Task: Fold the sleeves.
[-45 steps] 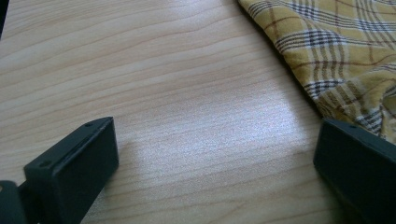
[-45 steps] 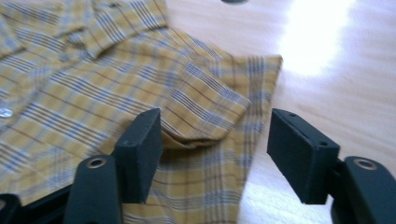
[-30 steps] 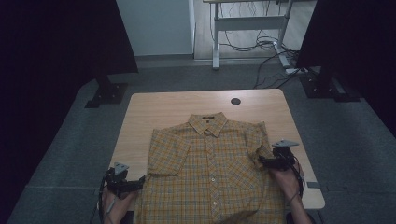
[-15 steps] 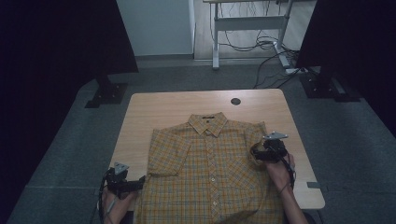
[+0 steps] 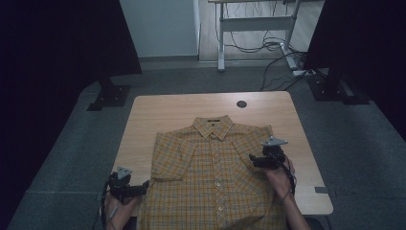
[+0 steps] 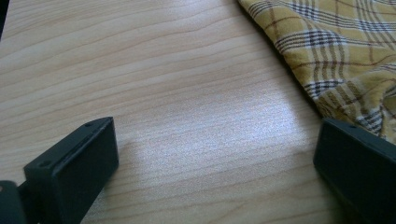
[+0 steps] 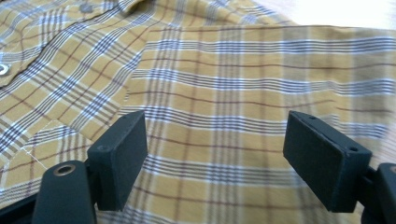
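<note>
High view: lying flat and face up on the table [image 5: 158, 112], a yellow plaid shirt [image 5: 215, 182], buttoned, collar pointing toward the far edge, hem running off the near edge. Spreading across the middle and right of the near half, right sleeve reaching toward the right edge, left sleeve folded in short of the left edge. Sitting near the far edge, a small dark round cap [image 5: 242, 104].

Hovering over the shirt's right shoulder area, the right gripper [image 5: 253, 160], held by the right hand [image 5: 280, 173], pointing inward toward the buttons. Resting at the near left corner, just beside the shirt's lower left side, the left gripper [image 5: 143, 187], with the left hand [image 5: 115, 206] behind it.

Right gripper view: standing wide apart, both jaws of the right gripper [image 7: 215, 149], nothing pinched between them, plaid cloth [image 7: 233, 84] lying below; possibly grazing the fabric, though too close to tell.

Left gripper view: also gaping, the left gripper [image 6: 215, 163], bare wood [image 6: 163, 93] showing between the jaws, the shirt's edge [image 6: 345, 56] passing right by the right-hand jaw, touching or not being hard to say.
</note>
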`<state>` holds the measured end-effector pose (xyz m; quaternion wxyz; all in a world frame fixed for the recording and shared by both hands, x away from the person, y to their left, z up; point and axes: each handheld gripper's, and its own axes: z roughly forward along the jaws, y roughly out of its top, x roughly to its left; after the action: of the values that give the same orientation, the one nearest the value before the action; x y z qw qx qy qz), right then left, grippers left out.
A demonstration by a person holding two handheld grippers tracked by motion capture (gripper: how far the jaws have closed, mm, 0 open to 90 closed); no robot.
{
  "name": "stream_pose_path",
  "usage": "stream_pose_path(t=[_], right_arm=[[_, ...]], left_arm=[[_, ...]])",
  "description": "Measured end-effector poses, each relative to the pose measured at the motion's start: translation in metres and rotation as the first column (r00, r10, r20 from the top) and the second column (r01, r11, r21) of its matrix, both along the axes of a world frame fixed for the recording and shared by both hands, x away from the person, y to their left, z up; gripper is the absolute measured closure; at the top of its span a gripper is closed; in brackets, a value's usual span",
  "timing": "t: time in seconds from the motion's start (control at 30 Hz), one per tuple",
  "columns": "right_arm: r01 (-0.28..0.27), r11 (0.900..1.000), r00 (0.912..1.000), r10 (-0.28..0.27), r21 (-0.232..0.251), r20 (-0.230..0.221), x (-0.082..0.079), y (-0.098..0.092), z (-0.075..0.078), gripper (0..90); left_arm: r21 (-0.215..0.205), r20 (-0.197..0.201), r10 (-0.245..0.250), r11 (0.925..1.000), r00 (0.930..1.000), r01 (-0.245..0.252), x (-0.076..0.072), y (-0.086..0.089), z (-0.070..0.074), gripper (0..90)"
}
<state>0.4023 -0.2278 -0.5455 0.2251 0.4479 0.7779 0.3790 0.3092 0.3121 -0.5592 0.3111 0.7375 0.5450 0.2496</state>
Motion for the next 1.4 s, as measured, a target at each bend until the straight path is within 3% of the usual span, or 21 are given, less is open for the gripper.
stream_pose_path(t=[0.17,0.43,0.67,0.83,0.97,1.1,1.23,1.4], right_arm=[[0.015,0.999,0.9999,-0.015,0.037,-0.006,-0.009,-0.019,0.007,18.9],[0.014,1.000,0.9996,-0.013,0.023,-0.024,-0.030,-0.040,0.005,17.7],[0.049,0.998,0.9985,-0.048,0.038,-0.026,-0.050,-0.064,-0.002,17.4],[0.072,0.997,0.9962,-0.071,0.022,-0.049,-0.055,-0.076,-0.013,17.2],[0.114,0.992,0.9922,-0.116,-0.057,-0.044,-0.055,-0.085,-0.018,17.8],[0.153,0.987,0.9863,-0.156,-0.042,-0.056,-0.053,-0.095,-0.020,17.9],[0.144,0.988,0.9882,-0.146,-0.057,-0.044,-0.055,-0.091,-0.017,18.0],[0.096,0.995,0.9942,-0.097,-0.015,-0.047,-0.058,-0.084,-0.008,15.9]], left_arm=[[0.000,0.000,0.000,1.0000,1.0000,0.000,0.000,0.000,0.000,0.0],[0.000,0.000,0.000,1.0000,1.0000,0.000,0.000,0.000,0.000,0.0],[0.000,0.000,0.003,1.0000,1.0000,-0.003,0.000,0.000,0.000,0.0],[-0.001,0.000,0.006,1.0000,1.0000,-0.006,0.000,-0.001,0.000,0.0],[0.000,0.000,0.007,1.0000,1.0000,-0.007,0.000,-0.001,0.000,0.0],[-0.001,0.000,0.007,1.0000,1.0000,-0.007,0.000,-0.001,0.000,0.0],[0.000,0.000,0.007,1.0000,1.0000,-0.007,0.000,-0.001,0.000,0.0],[-0.001,0.000,0.008,1.0000,1.0000,-0.008,0.000,-0.001,0.000,0.0]])
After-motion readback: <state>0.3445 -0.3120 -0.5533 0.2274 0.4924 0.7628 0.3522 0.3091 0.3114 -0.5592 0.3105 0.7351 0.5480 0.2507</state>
